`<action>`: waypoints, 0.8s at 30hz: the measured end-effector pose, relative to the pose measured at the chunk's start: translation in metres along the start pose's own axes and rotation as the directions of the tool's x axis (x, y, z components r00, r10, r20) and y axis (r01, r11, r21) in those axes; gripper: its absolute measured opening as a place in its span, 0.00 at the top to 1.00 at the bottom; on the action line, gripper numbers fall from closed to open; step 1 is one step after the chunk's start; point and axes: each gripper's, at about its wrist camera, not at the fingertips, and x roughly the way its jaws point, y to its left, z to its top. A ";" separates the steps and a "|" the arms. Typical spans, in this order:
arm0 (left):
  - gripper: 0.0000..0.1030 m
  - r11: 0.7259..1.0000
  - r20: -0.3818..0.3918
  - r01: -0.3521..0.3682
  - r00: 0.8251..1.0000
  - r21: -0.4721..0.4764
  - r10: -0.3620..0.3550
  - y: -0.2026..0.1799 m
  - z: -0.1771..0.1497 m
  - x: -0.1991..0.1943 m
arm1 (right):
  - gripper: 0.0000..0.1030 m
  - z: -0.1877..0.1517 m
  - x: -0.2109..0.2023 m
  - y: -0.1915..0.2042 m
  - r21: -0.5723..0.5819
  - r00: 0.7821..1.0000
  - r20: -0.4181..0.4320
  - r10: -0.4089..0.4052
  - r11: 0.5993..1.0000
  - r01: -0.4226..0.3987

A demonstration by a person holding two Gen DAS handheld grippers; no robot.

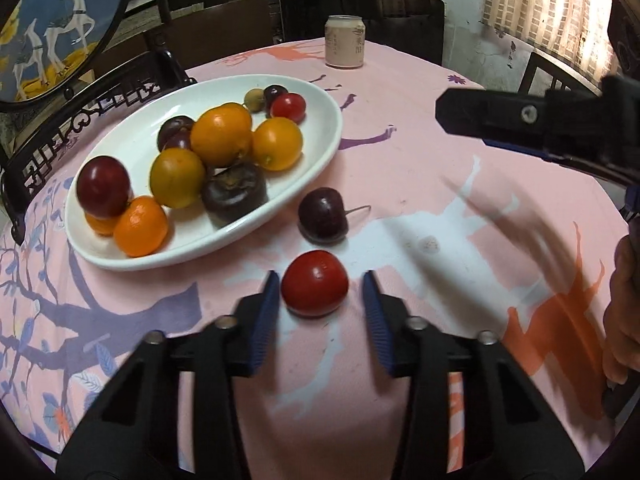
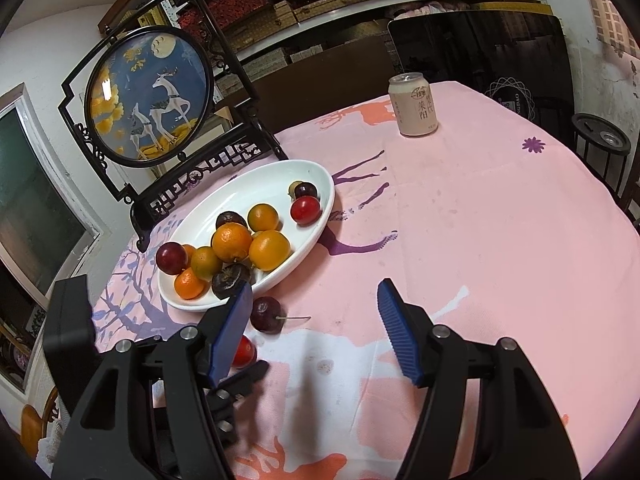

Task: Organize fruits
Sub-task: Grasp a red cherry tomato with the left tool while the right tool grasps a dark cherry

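A white oval plate (image 1: pixel 320 96) (image 2: pixel 324 184) holds several oranges, plums and small red and dark fruits. A red cherry tomato (image 1: pixel 314 289) lies on the pink cloth between the fingers of my left gripper (image 1: pixel 320 280), which is open around it without touching. A dark cherry (image 1: pixel 322 214) (image 2: pixel 265 314) with a stem lies just beyond, by the plate's edge. My right gripper (image 2: pixel 316 296) is open and empty above the cloth; it shows at the right in the left wrist view (image 1: pixel 520 116). The tomato (image 2: pixel 245 352) is partly hidden behind its left finger.
A pale drink can (image 1: pixel 345 42) (image 2: pixel 413 105) stands at the table's far edge. A round deer screen in a black carved frame (image 2: pixel 150 92) (image 1: pixel 52 28) stands behind the plate. Dark chairs (image 1: pixel 360 8) lie beyond the table.
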 end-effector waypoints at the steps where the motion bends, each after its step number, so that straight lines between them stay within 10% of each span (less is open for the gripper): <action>1: 0.69 1.000 0.002 -0.004 1.000 -0.007 0.004 0.003 -0.003 -0.004 | 0.37 -0.001 0.002 0.000 0.000 1.000 -0.008 0.003 1.000 -0.003; 11: 0.69 0.970 0.049 -0.161 0.984 -0.184 0.173 0.064 -0.031 -0.046 | 0.37 -0.021 0.025 0.030 -0.140 0.996 -0.088 0.014 0.990 -0.027; 24: 0.69 0.963 0.025 -0.156 0.986 -0.219 0.165 0.075 -0.030 -0.038 | 0.44 -0.027 0.071 0.072 -0.307 0.987 -0.150 -0.059 0.952 0.010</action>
